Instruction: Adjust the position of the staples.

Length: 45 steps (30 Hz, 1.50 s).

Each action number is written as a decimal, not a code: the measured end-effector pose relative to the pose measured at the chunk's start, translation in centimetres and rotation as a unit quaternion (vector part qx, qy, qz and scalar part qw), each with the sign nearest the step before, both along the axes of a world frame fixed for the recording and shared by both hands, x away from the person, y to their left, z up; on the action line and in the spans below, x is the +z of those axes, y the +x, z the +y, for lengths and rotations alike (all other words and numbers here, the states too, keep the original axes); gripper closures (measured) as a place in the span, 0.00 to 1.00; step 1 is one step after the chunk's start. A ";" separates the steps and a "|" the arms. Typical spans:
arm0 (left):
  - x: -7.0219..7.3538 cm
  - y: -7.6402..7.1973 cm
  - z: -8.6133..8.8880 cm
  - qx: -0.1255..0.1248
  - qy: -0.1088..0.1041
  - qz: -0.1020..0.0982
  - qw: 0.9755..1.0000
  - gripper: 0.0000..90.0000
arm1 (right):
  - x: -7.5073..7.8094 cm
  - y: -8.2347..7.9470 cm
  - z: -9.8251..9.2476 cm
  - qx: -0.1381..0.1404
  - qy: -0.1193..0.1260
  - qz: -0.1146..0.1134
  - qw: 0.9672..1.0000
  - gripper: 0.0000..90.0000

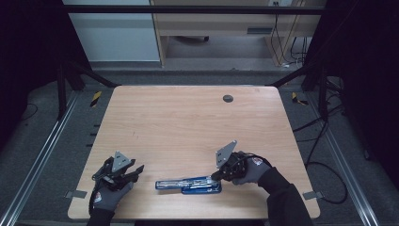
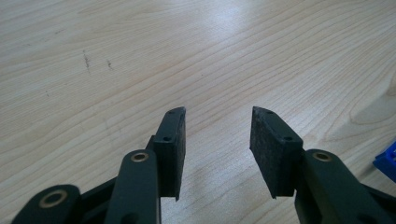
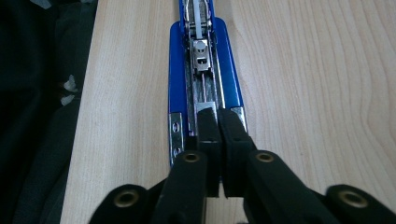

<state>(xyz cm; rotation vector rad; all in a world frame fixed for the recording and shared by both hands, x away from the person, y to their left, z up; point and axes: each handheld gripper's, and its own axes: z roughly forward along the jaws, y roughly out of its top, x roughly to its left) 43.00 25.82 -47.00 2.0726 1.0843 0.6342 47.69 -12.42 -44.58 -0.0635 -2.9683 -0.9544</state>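
Note:
A blue stapler (image 1: 188, 183) lies opened out flat near the table's front edge, its metal staple channel facing up. In the right gripper view the stapler (image 3: 205, 70) runs straight away from the jaws. My right gripper (image 1: 215, 175) (image 3: 218, 114) is shut, its tips resting at the stapler's right end over the metal channel; I see nothing between the pads. My left gripper (image 1: 134, 172) (image 2: 217, 116) hovers open over bare wood to the left of the stapler, nothing between its jaws. A blue corner of the stapler (image 2: 387, 161) shows at the right edge of the left gripper view.
The wooden table (image 1: 188, 122) has a dark round grommet (image 1: 227, 98) near its far edge. Metal frame rails run along both sides, and cables (image 1: 320, 141) lie on the floor at the right. A desk (image 1: 226, 23) stands beyond the table.

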 end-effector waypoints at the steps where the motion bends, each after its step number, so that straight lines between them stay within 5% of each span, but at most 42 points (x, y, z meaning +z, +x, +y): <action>1: 0.0 0.0 0.0 0.000 0.000 0.000 1.000 0.62 | -0.2 0.0 0.1 0.001 0.003 0.000 1.000 1.00; 10: 0.0 0.0 0.0 -0.002 -0.003 0.000 1.000 0.62 | 0.3 -0.2 0.2 -0.019 0.024 -0.012 0.999 0.93; 16: 0.2 -0.1 -0.1 -0.004 -0.008 0.001 1.000 0.63 | 0.7 -1.1 0.2 -0.087 0.050 -0.031 0.994 0.87; 21: 0.4 -0.3 -0.3 -0.015 -0.015 0.002 1.000 0.63 | 1.0 -1.9 -0.5 -0.156 0.086 -0.046 0.983 0.85; 26: 1.0 -0.6 -0.7 -0.042 -0.023 -0.003 0.999 0.63 | 1.4 -3.0 -1.2 -0.226 0.117 -0.068 0.965 0.85; 33: 1.8 -1.2 -1.6 -0.092 -0.034 -0.003 0.995 0.63 | 0.5 -4.5 -2.7 -0.286 0.137 -0.069 0.946 0.92; 42: 2.3 -1.6 -2.8 -0.158 -0.035 0.009 0.987 0.59 | -0.3 -6.5 -3.8 -0.327 0.148 -0.063 0.931 1.00; 45: 2.4 -1.6 -3.0 -0.172 -0.033 0.014 0.984 0.58 | -0.4 -7.2 -3.9 -0.332 0.149 -0.062 0.929 1.00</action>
